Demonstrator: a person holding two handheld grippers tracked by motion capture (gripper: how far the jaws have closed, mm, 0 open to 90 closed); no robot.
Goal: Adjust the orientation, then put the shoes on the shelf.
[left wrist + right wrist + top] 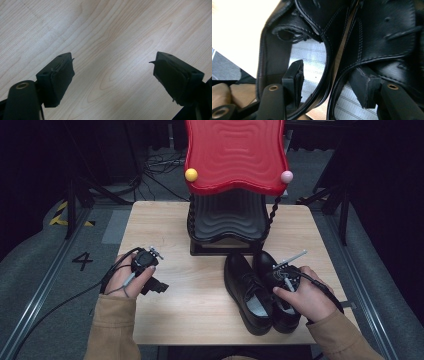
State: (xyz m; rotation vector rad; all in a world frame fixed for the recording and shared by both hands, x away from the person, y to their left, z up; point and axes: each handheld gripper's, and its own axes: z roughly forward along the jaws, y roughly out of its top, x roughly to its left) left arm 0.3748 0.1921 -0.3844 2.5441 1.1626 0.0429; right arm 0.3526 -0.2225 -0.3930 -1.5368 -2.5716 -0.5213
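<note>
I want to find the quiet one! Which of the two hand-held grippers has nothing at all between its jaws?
The left hand-held gripper: its open jaws hang over bare table, away from the shoes. The right hand-held gripper has one jaw inside each black shoe, straddling their touching walls.

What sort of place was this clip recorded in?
Probably a lab or studio recording cell: a small wooden table ringed by black curtains, loose cables on grey floor with a painted number 4.
</note>
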